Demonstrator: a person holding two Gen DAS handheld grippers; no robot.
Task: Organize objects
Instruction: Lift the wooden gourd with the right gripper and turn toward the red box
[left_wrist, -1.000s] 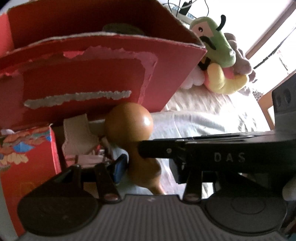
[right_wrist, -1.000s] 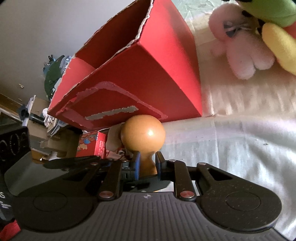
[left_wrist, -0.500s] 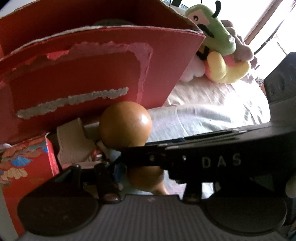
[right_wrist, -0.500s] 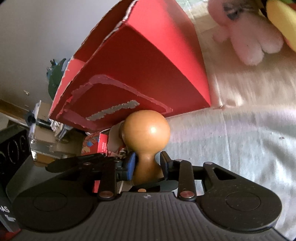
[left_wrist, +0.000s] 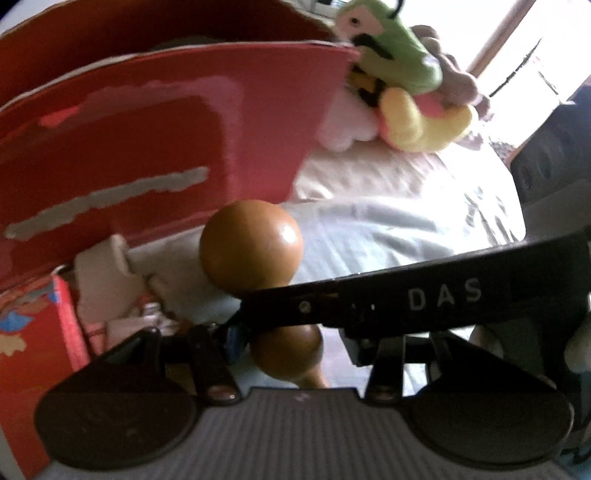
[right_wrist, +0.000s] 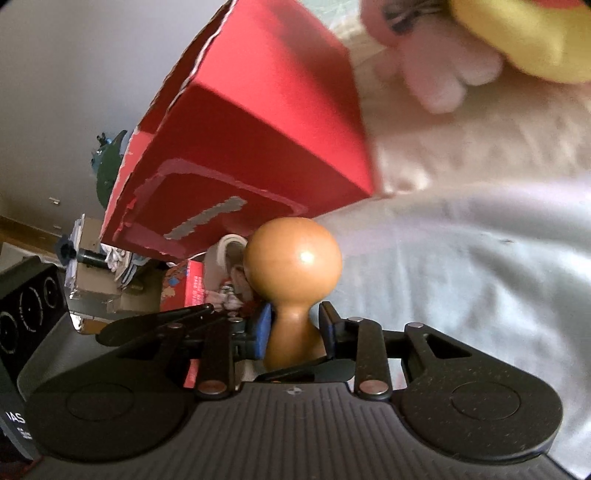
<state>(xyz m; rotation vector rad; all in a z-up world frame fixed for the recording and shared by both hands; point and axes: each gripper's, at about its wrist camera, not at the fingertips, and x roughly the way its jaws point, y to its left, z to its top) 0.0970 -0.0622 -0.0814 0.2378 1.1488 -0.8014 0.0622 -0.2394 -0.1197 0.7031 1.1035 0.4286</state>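
A brown wooden gourd (right_wrist: 291, 266) with a round head and narrow neck is held in my right gripper (right_wrist: 295, 328), whose blue-padded fingers press its neck from both sides. In the left wrist view the gourd (left_wrist: 251, 251) sits in front of my left gripper (left_wrist: 295, 332), crossed by the right gripper's black body marked DAS (left_wrist: 424, 295). Only the left gripper's left finger (left_wrist: 234, 338) shows, beside the gourd's lower bulb; the other is hidden. An open red cardboard box (right_wrist: 258, 122) with torn label patches stands just behind the gourd on a pale sheet.
Plush toys, green, yellow and pink (left_wrist: 402, 92), lie on the sheet beside the box's right corner. A smaller red patterned box (left_wrist: 33, 332), a tape roll (right_wrist: 231, 245) and clutter sit left of the gourd. A pale bedsheet (right_wrist: 461, 277) spreads to the right.
The right gripper has carried the gourd closer to the red box and slightly upward. The right gripper's body has slid further across the left wrist view.
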